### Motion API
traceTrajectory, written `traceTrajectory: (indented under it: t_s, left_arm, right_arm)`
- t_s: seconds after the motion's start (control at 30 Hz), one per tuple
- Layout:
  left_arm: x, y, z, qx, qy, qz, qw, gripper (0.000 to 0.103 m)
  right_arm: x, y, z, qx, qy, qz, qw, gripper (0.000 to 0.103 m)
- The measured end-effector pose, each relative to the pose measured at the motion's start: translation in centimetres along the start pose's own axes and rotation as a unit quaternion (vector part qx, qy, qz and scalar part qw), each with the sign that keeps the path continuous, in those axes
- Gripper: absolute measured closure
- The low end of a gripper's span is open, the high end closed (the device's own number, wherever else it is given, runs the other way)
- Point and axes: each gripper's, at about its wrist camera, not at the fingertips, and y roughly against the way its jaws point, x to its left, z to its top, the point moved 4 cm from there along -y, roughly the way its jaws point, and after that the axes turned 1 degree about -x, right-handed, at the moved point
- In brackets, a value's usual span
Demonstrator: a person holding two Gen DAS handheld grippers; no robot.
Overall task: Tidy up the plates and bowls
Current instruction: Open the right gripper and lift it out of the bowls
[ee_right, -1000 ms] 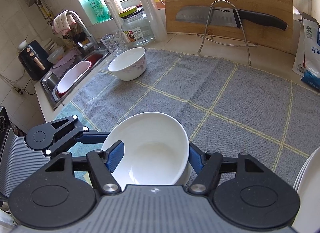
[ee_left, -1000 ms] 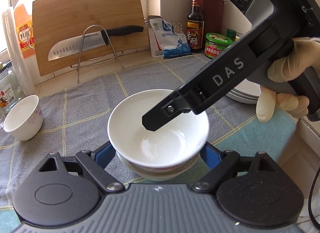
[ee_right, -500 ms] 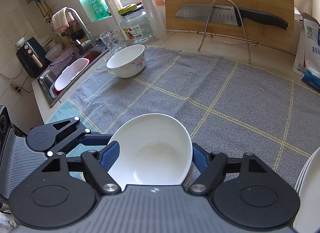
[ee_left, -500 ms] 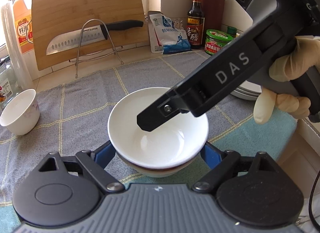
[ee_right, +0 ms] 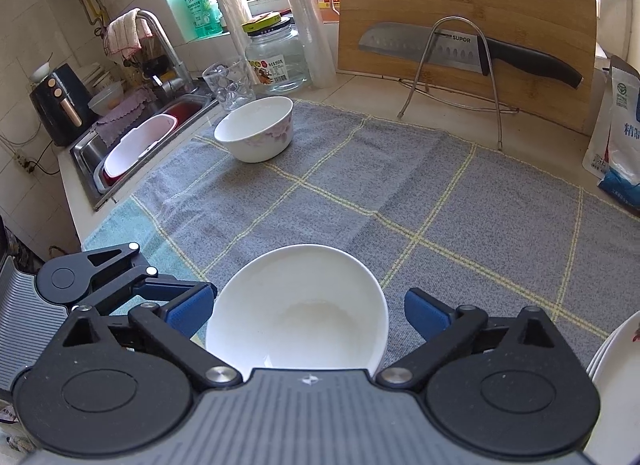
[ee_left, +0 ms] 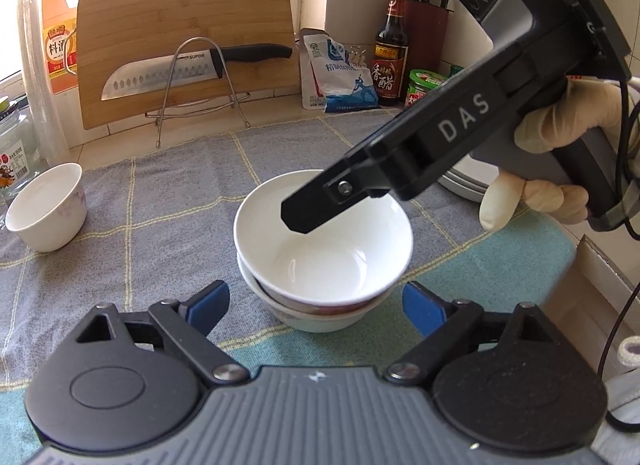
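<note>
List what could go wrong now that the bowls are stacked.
1. The top bowl sits tilted in the lower bowl; it may rock or slide.
2. The right gripper, whose jaws have just been opening, flanks that bowl closely; pulling back carelessly could clip its rim.
3. The left gripper brackets the stack too.

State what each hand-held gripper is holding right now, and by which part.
Nothing is held. Both have just been opening: the left hand-held gripper and right hand-held gripper stand clear either side of the top bowl, which rests nested in the lower bowl.
</note>
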Motion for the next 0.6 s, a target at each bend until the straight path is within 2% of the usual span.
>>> traceTrajectory:
  t_s: [0.23, 0.4, 0.6]
  left_arm:
    - [2.2, 1.8, -0.2, -0.014, 0.009, 0.023, 0.9996, 0.009]
    - [6.1, 2.5, -0.2, -0.02, 0.023, 0.064, 0.9975, 0.009]
    - [12.0, 2.3, 0.2, -0.04, 0.032, 0.124, 0.991, 0.009]
  right_arm:
    - [1.4, -0.5, 1.5, 0.0, 0.03, -0.006, 1.0, 0.0]
    - [3.1, -1.6, 3.6, -0.001, 0.059, -0.009, 0.998, 0.0]
    - [5.2, -3.6, 6.8, -0.004, 0.097, -0.023, 0.995, 0.0]
